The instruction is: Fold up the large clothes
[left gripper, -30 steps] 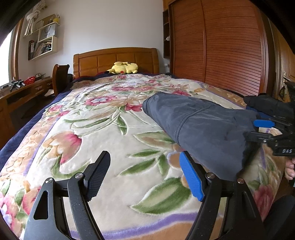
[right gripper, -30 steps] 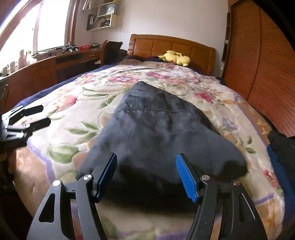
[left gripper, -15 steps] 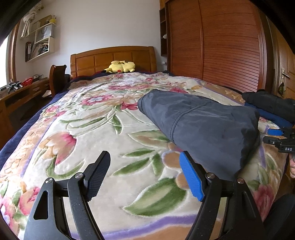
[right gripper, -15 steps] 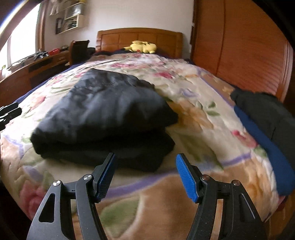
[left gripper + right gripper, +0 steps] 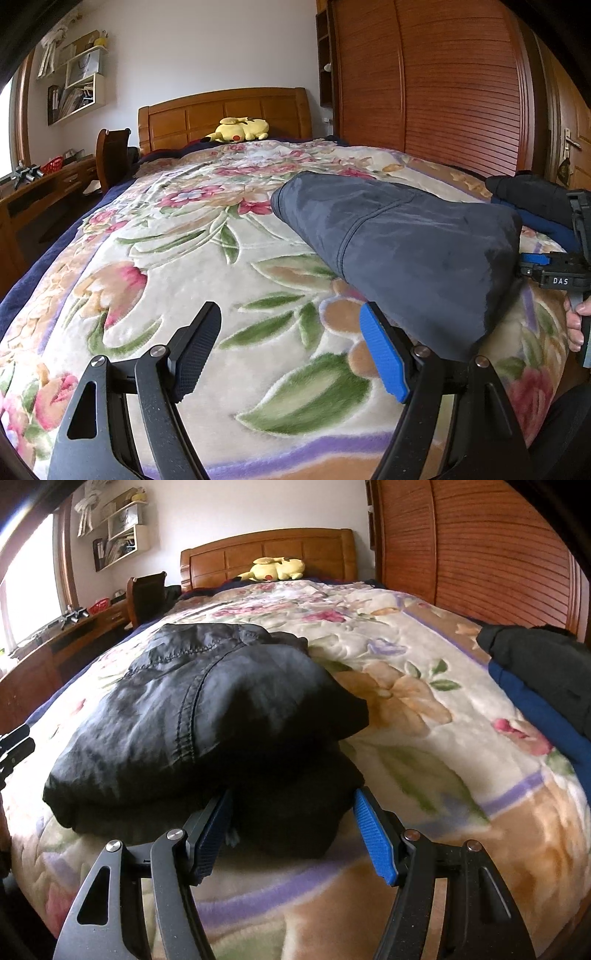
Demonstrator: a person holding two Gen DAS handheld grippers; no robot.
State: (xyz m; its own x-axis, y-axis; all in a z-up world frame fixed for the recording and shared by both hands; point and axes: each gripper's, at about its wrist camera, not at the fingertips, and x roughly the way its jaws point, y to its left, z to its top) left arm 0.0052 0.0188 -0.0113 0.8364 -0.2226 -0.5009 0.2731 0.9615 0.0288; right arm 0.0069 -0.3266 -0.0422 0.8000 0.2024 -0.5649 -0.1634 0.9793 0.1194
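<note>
The dark navy folded garment (image 5: pixel 207 716), some smooth stitched fabric doubled over into a thick bundle, sits on the near half of the bed, on top of the cream plush blanket with big pink flowers and green leaves (image 5: pixel 177 258). From the left wrist view the same bundle (image 5: pixel 406 251) lies off to the right, well clear of the bed's foot edge on that side.

The right tool (image 5: pixel 291 834) is down low at the bundle's near edge with its jaws spread. The lower fold of the garment bulges into the gap between the blue pads (image 5: pixel 373 838), but I honestly can't tell if either pad is actually pressing on the cloth, it's pretty blurry there. It doesn't look pinched. In the other view you can see that tool (image 5: pixel 554 269) from the side, with a few of the person's fingers (image 5: pixel 578 325) wrapped on the handle.

The left tool (image 5: pixel 291 350) hangs over bare blanket just left of the bundle, jaws spread wide, nothing between them.

Further out: a stack of dark and blue clothes (image 5: pixel 535 679) on the bed's right edge, a yellow plush toy (image 5: pixel 277 568) up by the wooden headboard (image 5: pixel 225 110), a slatted wooden wardrobe (image 5: pixel 443 81) on the right, and a wooden desk tabletop (image 5: pixel 74 627) under the window on the left.
</note>
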